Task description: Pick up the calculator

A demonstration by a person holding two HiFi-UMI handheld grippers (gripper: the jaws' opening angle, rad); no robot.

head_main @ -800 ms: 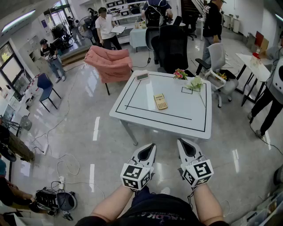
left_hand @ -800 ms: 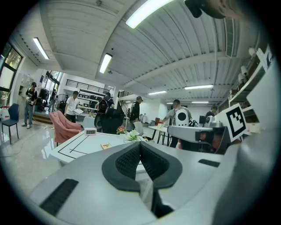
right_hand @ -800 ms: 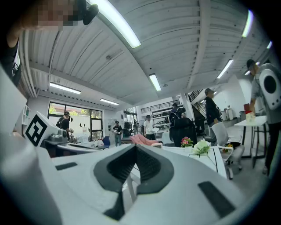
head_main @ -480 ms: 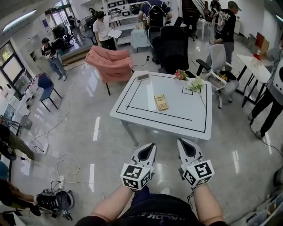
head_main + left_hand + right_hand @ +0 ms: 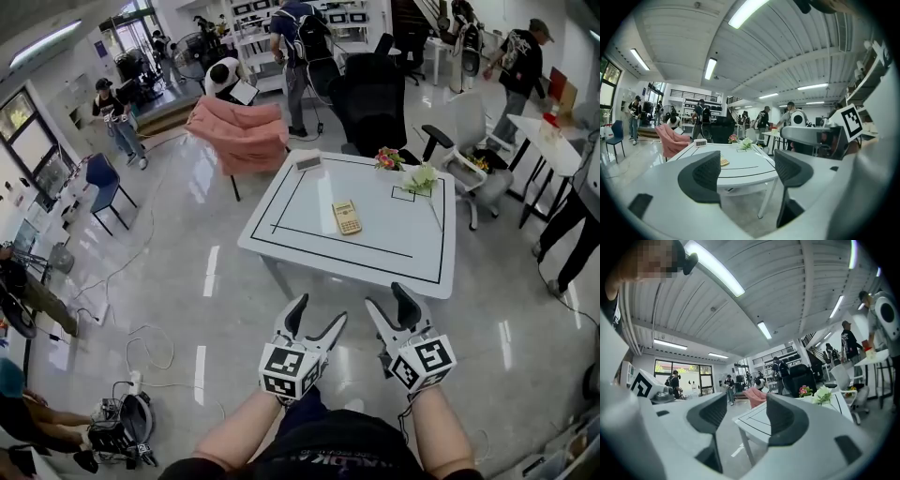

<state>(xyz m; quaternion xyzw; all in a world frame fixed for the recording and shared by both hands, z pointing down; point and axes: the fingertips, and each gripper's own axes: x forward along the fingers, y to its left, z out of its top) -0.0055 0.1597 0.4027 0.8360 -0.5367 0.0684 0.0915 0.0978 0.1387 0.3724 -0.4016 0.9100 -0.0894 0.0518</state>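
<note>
Lying flat just above the frame's centre, the calculator [image 5: 346,217] sits alone inside the black taped rectangle on the white table [image 5: 412,272]. Its long side runs roughly up the picture. A small clock [image 5: 307,161] and the flowers [image 5: 386,157] stand well apart from it, toward the table's far edge, so nothing crowds a grasp.

At lower centre, the left gripper [image 5: 319,314] and right gripper [image 5: 391,300] hover short of the table's near edge. Both have their jaws spread, with nothing between them.

The step in hand looks like the approach. One gripper probably needs to reach over the near edge, tip downward and straddle the calculator's narrow width. Because the body is thin and the tabletop glossy, the pads should probably meet its side edges low before closing, or it may skid away.
</note>
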